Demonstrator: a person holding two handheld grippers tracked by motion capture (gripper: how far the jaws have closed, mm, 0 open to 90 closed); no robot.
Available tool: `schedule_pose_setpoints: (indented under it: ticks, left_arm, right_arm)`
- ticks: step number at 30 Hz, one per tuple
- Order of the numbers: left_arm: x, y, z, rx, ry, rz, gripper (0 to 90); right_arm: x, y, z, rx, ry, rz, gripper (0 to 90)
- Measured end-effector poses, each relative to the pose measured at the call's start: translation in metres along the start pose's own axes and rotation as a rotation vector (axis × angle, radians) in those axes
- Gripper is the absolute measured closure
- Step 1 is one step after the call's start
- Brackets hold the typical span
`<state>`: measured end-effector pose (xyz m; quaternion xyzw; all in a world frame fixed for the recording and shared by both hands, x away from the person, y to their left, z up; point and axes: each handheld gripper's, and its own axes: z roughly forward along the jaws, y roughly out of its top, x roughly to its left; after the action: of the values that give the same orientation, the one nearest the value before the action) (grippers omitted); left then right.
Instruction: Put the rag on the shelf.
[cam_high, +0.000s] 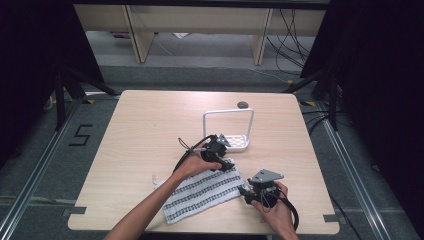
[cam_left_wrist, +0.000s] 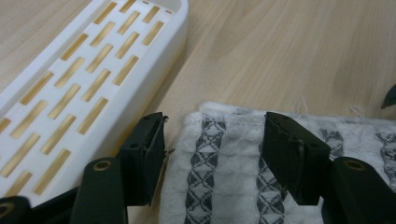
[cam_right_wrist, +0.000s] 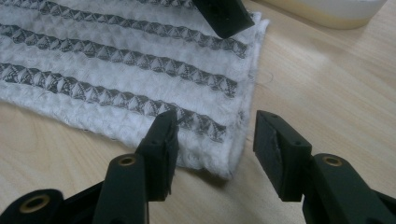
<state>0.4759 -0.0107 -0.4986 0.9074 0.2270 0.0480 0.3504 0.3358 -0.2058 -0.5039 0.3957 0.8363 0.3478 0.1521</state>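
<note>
- Nearest the lens in the right gripper view, the right gripper (cam_right_wrist: 212, 149) stands with its jaws apart, straddling the near corner of the cloth (cam_right_wrist: 140, 79); the pads do not press on the fabric yet.
- The left gripper (cam_left_wrist: 212, 149) is likewise parted, its jaws set to either side of the cloth's (cam_left_wrist: 233, 168) far corner, with the white slotted tray (cam_left_wrist: 88, 79) just beside its left jaw.
- From above, the cloth (cam_high: 202, 192) lies flat on the table (cam_high: 140, 130), its long axis running away from the right gripper (cam_high: 248, 196) toward the person's left forearm (cam_high: 150, 210).
- Both grippers sit at the same short edge, the left gripper (cam_high: 226, 164) at its far end; each corner lies directly ahead between its jaws.
- The cloth is white waffle weave with dark patterned stripes along its length; it probably drapes limply once lifted.
</note>
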Motion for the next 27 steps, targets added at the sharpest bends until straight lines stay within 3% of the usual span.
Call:
schedule_pose_setpoints:
  ticks: [7,11,13,15,18,22,27]
  left_arm:
    - [0.001,0.001,0.007,-0.002,-0.019,0.025,46.0]
    - [-0.001,0.001,0.007,-0.005,-0.020,0.057,57.4]
    - [-0.003,0.001,0.007,-0.002,-0.022,0.055,63.1]
    - [-0.004,0.001,0.007,-0.002,-0.034,0.066,70.5]
    - [-0.005,0.000,0.006,0.003,-0.044,0.062,81.1]
    - [-0.005,-0.001,0.003,-0.005,-0.029,0.060,84.4]
    - [-0.004,-0.001,-0.006,-0.045,-0.037,0.037,84.9]
  right_arm:
    - [-0.002,-0.002,0.004,0.011,0.000,0.000,54.7]
    - [-0.001,-0.003,0.004,0.024,0.012,0.037,58.2]
    - [-0.003,-0.003,0.005,0.016,0.006,0.021,60.5]
    - [-0.005,-0.002,0.006,0.010,0.003,0.004,65.7]
    - [-0.006,-0.002,0.007,0.005,0.018,0.018,76.3]
    - [-0.009,-0.001,0.008,-0.006,0.022,-0.011,83.7]
    - [-0.013,0.003,0.001,-0.030,0.020,0.001,85.3]
